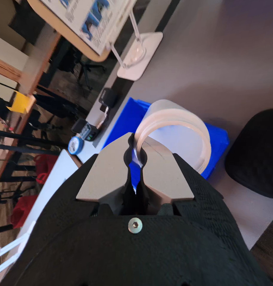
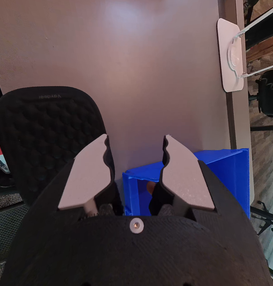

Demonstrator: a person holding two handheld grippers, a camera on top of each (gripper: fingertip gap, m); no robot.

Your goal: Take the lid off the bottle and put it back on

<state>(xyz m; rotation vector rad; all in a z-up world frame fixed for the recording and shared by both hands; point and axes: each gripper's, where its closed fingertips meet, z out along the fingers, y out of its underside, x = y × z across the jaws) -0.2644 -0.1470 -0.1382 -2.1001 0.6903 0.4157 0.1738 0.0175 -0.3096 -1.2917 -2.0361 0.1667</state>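
Lid's off: left gripper [image 1: 136,148] pinches the translucent white lid [image 1: 176,134] by its rim, held above the blue bin [image 1: 126,123]. Right gripper [image 2: 136,152] gapes empty over the table [image 2: 132,77]. Bottle not visible; recapping remains.

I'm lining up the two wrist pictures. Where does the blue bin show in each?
Left wrist view: blue bin at centre, behind the white lid in the left gripper.
Right wrist view: low, right of centre, behind the right gripper.
Shared landmark: black cushion.
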